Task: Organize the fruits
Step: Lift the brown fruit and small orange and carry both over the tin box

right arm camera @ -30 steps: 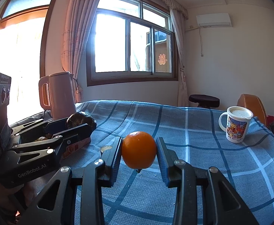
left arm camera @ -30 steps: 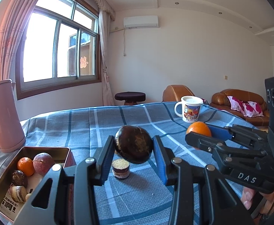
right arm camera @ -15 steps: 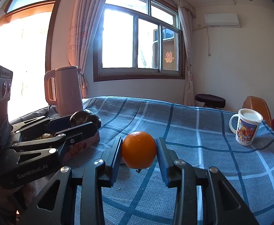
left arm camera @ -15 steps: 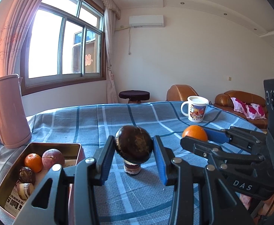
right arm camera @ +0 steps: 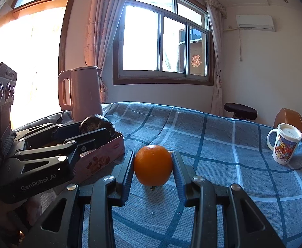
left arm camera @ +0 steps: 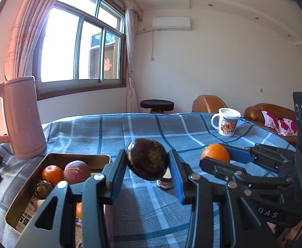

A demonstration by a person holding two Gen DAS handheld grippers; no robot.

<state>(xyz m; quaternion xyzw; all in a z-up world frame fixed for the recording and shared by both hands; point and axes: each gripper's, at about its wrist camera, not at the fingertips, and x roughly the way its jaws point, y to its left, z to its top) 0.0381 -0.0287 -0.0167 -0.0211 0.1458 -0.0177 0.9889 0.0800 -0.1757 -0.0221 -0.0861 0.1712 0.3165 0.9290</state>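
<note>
Left gripper [left arm camera: 147, 163] clamps a dark oval fruit [left arm camera: 147, 161], long axis tilted (underside hidden); right gripper [right arm camera: 153, 166] clamps a round orange [right arm camera: 153, 164], stem end down.

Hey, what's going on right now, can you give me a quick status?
Left gripper shut on dark fruit. Right gripper shut on orange. Tin half full. Small jar stands beside it.

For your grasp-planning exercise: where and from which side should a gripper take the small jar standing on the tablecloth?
Grip the small jar across its round sides from above. It stands upright on the tablecloth, apart from the tin, though the left gripper partly hides it.
</note>
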